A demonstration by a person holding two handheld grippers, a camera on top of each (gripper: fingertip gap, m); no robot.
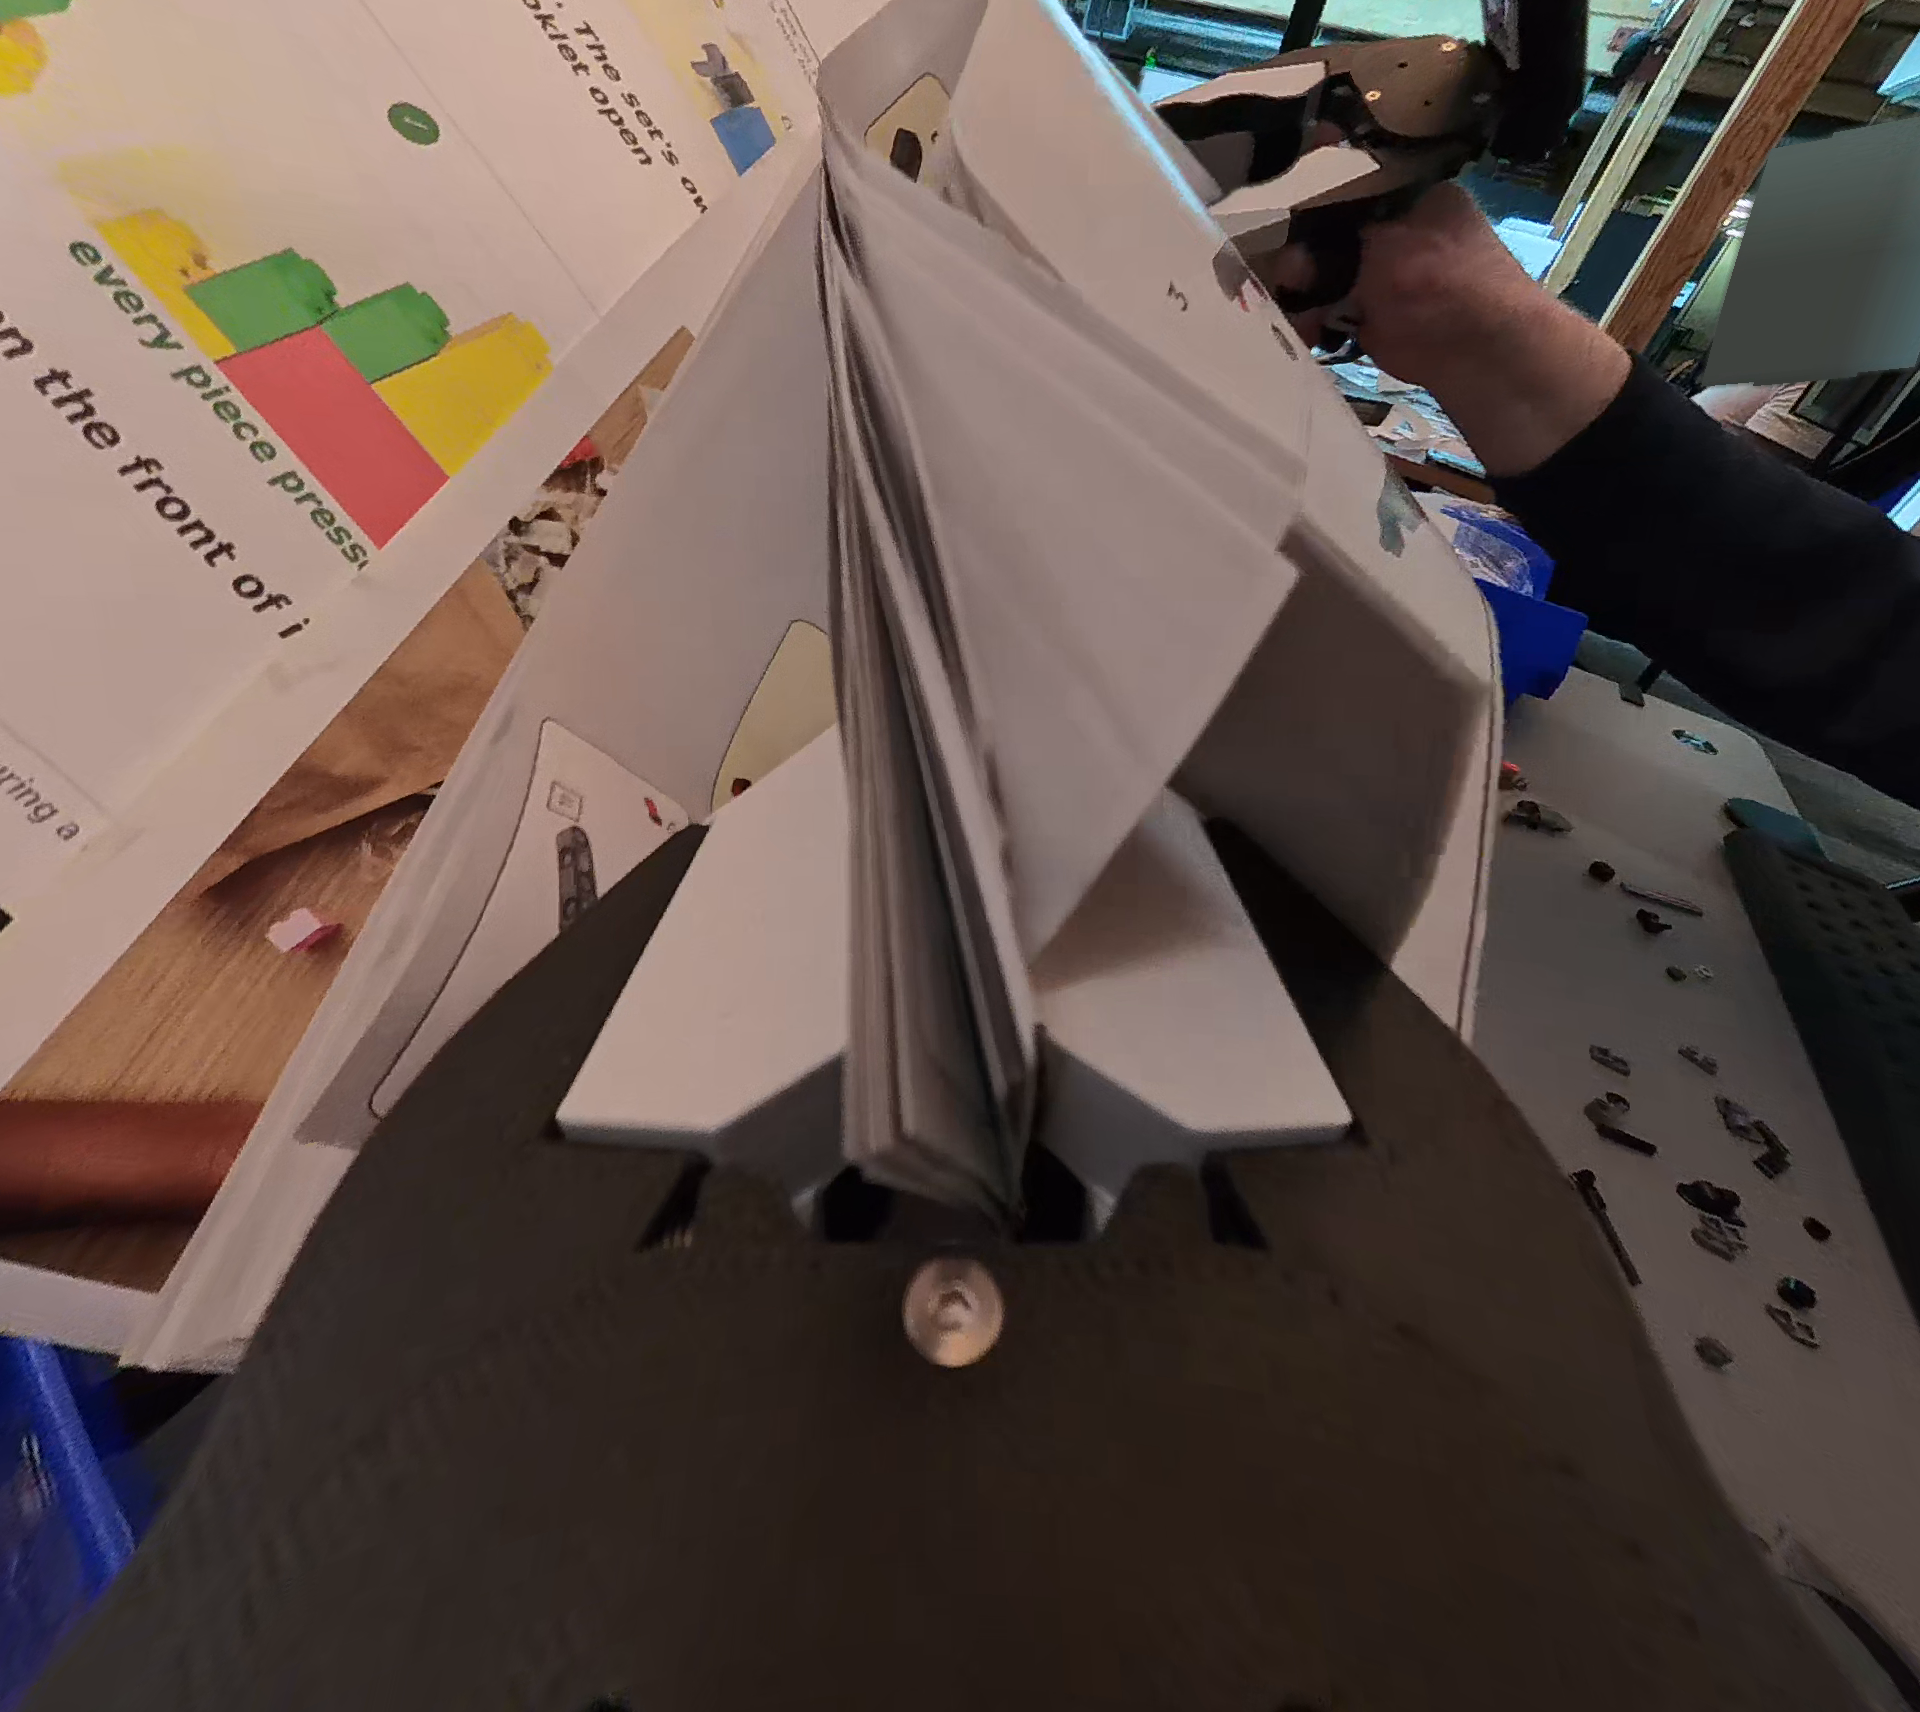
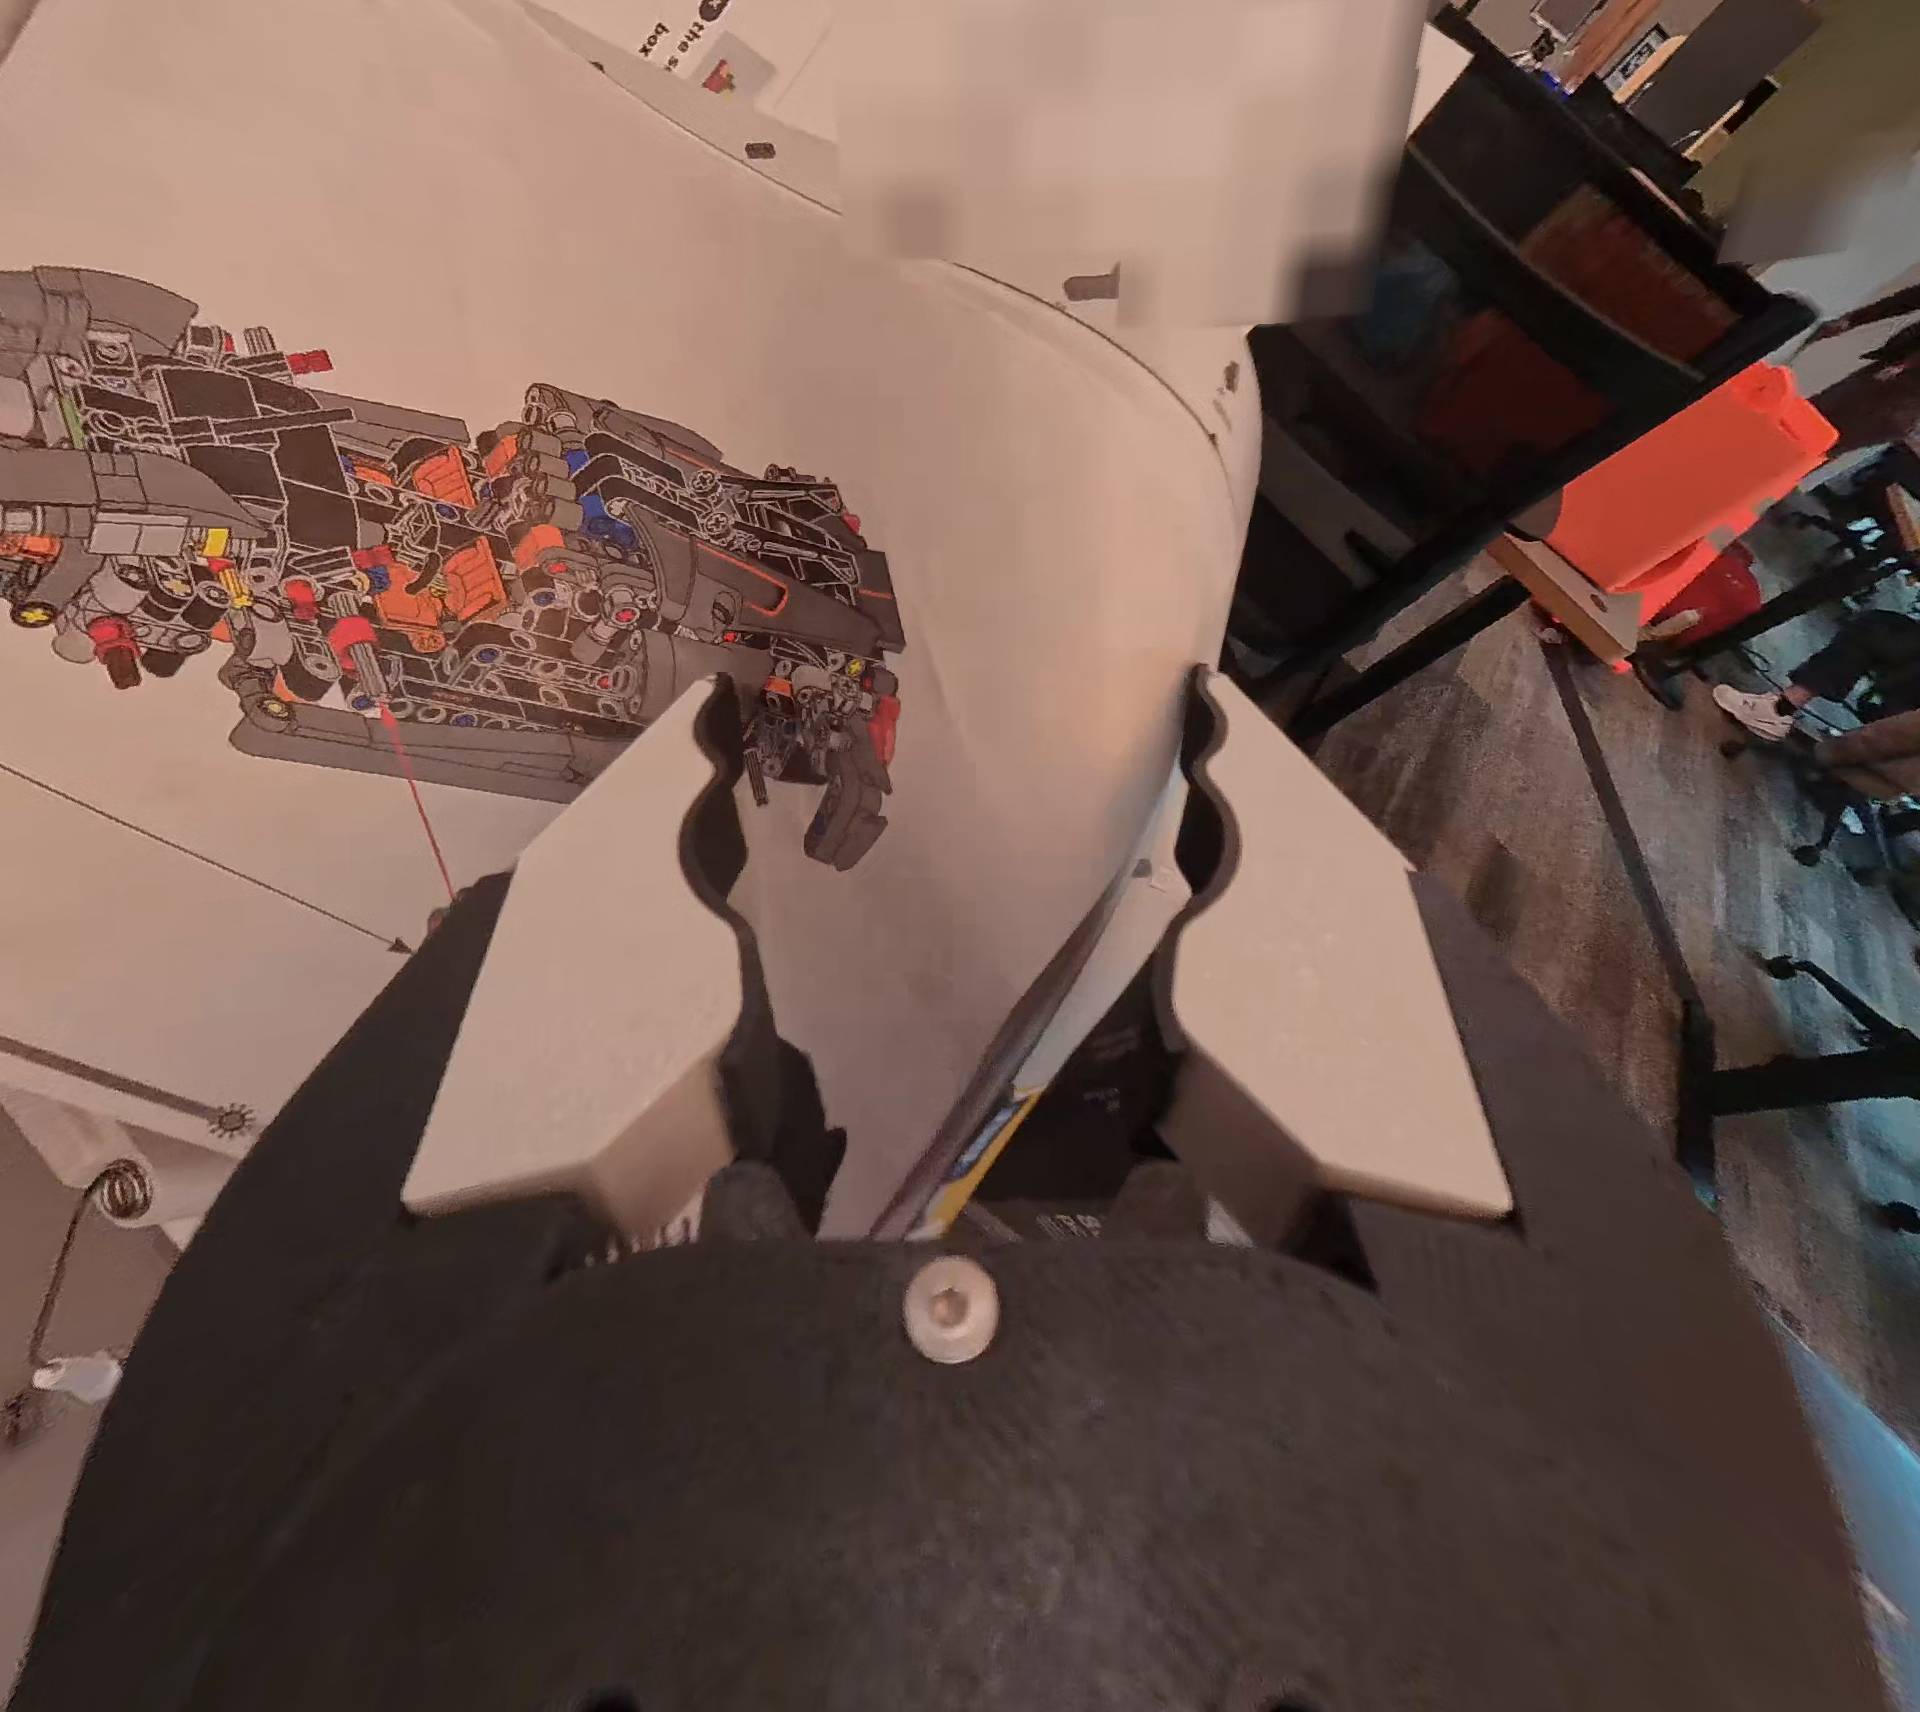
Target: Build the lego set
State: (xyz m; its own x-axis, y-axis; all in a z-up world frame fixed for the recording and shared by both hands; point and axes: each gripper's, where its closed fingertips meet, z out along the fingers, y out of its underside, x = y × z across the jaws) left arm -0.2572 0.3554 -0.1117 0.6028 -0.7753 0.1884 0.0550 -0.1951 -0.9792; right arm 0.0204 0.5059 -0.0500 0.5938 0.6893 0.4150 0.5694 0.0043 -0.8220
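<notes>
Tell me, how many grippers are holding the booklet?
1. The left gripper is clamped on the booklet. The right gripper, far right in the left view, is open around a page, not pinching it.

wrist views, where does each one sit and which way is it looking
Left wrist view: sits on the left tongs, looking along their fingers, which are shut on the instruction booklet; beyond are the right tongs, a hand and small parts on the table.
Right wrist view: sits on the right tongs, open around a curled booklet page; a black shelf is behind.
Shared: the booklet and the right tongs.
</notes>
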